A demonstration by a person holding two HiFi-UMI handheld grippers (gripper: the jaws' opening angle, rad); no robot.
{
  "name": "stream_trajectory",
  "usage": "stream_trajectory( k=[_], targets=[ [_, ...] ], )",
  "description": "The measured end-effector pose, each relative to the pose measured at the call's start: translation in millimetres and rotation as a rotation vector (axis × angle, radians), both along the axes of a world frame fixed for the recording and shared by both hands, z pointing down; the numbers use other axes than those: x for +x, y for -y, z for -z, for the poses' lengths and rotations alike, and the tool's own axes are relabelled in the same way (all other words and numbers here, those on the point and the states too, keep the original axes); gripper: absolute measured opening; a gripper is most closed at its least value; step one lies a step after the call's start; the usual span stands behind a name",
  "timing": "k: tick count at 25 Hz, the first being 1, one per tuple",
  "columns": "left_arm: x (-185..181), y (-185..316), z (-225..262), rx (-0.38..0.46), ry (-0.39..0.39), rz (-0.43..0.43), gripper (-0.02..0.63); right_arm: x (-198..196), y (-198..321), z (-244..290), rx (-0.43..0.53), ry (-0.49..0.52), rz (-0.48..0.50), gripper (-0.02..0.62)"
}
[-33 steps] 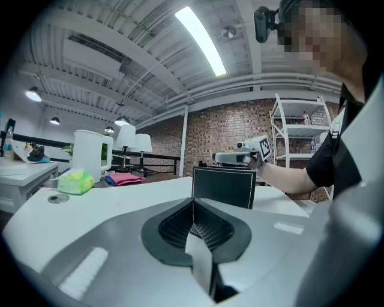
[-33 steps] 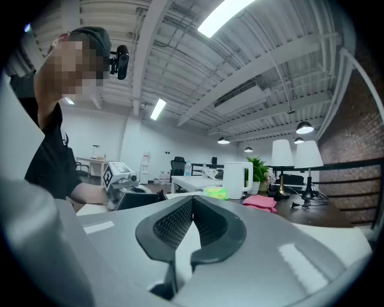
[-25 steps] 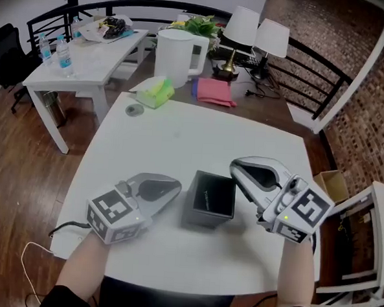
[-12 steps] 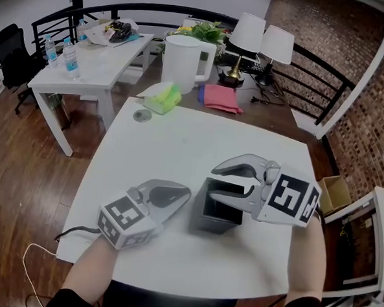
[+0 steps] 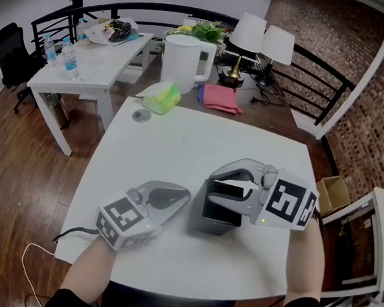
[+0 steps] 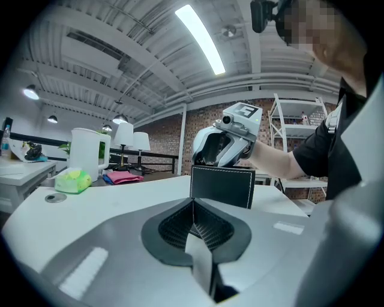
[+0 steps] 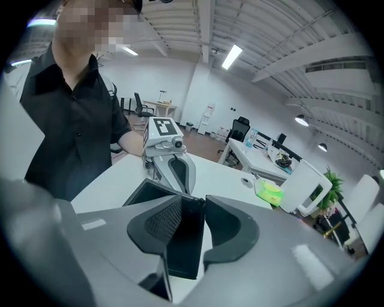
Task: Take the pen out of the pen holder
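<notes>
The black square pen holder (image 5: 206, 220) stands on the white table (image 5: 179, 149); its dark wall fills the middle of the left gripper view (image 6: 222, 187). No pen shows in any view. My right gripper (image 5: 213, 190) reaches in from the right and sits astride the holder's near right wall (image 7: 186, 240). Its jaws are closing, and the wall fills the gap between the pads (image 7: 161, 222). My left gripper (image 5: 187, 196) rests on the table just left of the holder, shut and empty, its tips (image 6: 193, 205) pointing at the holder.
At the table's far edge lie a green packet (image 5: 163, 97) and a small round disc (image 5: 141, 116). Behind stand a white jug (image 5: 185, 59), a pink cloth (image 5: 220, 97) and two lamps (image 5: 264, 38). A white chair (image 5: 369, 222) is on the right.
My right gripper swung left and down onto the holder, rolled, and its jaws went from shut to wide over the holder's wall. The left gripper stayed still.
</notes>
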State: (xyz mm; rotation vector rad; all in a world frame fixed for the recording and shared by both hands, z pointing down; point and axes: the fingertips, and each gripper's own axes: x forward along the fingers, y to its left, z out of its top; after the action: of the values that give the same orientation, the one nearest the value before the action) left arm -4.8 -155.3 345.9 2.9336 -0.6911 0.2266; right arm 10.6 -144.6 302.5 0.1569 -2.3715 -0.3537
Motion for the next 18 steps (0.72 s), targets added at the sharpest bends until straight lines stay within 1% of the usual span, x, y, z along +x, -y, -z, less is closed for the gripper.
stream_trajectory(
  k=[3,6,7,8,11,13,15,18],
  targets=[
    [0.1,-0.2,-1.0,0.0,0.001,-0.001,0.004,1.7,-1.3,0.0,0.043,-0.002,-0.002,0.132],
    [0.0,-0.2,-1.1,0.0,0.002,-0.001,0.005,2.5,-6.5,4.5,0.066,0.02,0.005,0.126],
    [-0.2,-0.1,-1.2,0.0,0.003,-0.001,0.004,2.5,-9.4,7.5,0.071,0.031,0.011,0.118],
    [-0.4,0.2,-1.7,-0.001,0.003,-0.001,0.004,2.8,-12.2,10.7,0.078,0.04,0.015,0.096],
    [-1.0,1.1,-3.3,-0.007,0.003,0.001,0.004,5.9,-18.5,18.5,0.107,0.051,0.02,0.073],
    [-1.9,1.5,-4.9,-0.013,0.001,0.005,0.005,7.0,-22.8,22.5,0.11,0.075,0.032,0.061],
    [-2.2,2.0,-5.3,-0.015,0.0,0.007,0.004,6.8,-26.2,27.7,0.087,0.141,0.026,0.06],
    [-2.3,3.5,-5.0,-0.02,-0.001,0.009,0.004,8.5,-27.1,39.2,-0.014,0.306,-0.056,0.057]
  ],
)
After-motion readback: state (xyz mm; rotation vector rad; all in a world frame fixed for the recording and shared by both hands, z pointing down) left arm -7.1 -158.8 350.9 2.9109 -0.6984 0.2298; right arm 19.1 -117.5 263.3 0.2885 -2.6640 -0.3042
